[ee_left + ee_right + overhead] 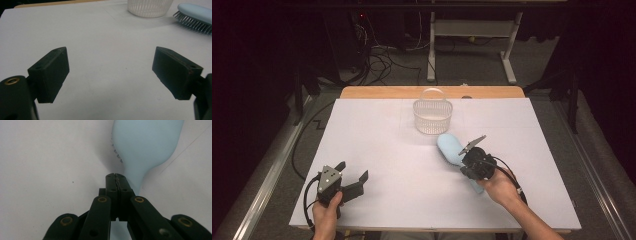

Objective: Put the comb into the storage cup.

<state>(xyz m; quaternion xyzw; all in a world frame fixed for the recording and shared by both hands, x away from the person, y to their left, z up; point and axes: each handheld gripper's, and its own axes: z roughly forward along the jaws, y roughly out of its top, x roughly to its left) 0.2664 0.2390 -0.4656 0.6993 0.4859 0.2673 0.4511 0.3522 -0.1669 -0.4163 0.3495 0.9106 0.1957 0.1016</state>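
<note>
Just in front of the white basket (pixel 432 116) lies the pale blue hairbrush (pixel 449 148), light, rigid, slick-backed and best taken by its narrow handle, over which the right gripper (pixel 116 176) hovers pinched together and empty, the left gripper (pixel 110 72) gaping idle.

Quick count of what's on the bench (pixel 377 135): one light blue hairbrush (pixel 450 147), one small white plastic basket (pixel 432 116) with a handle, and one big white sheet covering the top. Two black tools, left tool (pixel 353 176) and right tool (pixel 462 165), one per hand.
</note>
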